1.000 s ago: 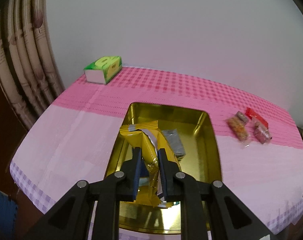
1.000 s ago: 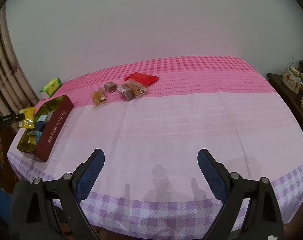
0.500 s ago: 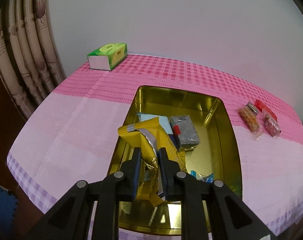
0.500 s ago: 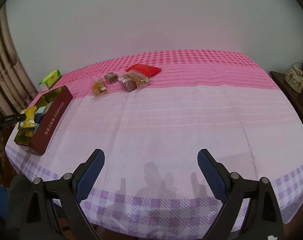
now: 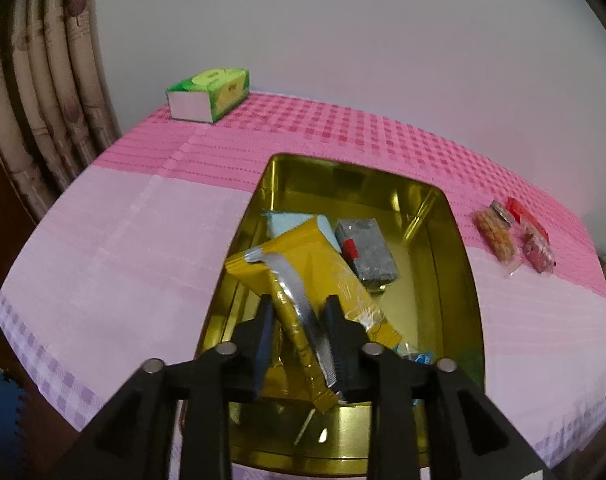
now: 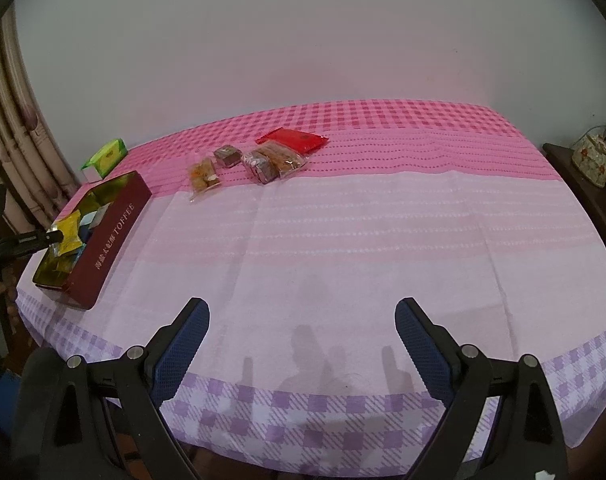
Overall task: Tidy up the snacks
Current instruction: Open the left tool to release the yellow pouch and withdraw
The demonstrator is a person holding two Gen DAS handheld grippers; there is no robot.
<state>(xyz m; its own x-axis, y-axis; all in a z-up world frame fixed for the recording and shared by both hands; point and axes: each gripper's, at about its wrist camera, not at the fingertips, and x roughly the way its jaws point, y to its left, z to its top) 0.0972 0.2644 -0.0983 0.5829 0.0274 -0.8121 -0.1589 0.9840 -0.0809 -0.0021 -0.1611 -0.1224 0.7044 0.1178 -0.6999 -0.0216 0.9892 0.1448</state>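
My left gripper (image 5: 299, 312) is shut on a yellow snack packet (image 5: 303, 264) and holds it low inside the open gold tin (image 5: 459, 240). A grey packet (image 5: 367, 250) and a light blue packet (image 5: 287, 220) lie in the tin. In the right wrist view the tin is dark red outside (image 6: 111, 232), at the table's left, with the yellow packet (image 6: 69, 232) over it. Several loose snacks (image 6: 263, 160) and a red packet (image 6: 293, 139) lie at the back middle. My right gripper (image 6: 303, 340) is open and empty above the table's front edge.
A green tissue box (image 5: 209, 94) stands at the back left corner, near the curtain (image 5: 43, 100). The table has a pink and lilac checked cloth (image 6: 343, 240). A dark side shelf with small items (image 6: 591, 156) stands at the right.
My left gripper has lowered the yellow packet deeper into the tin, and its jaws have spread slightly. My right gripper has drifted back a little and stays open.
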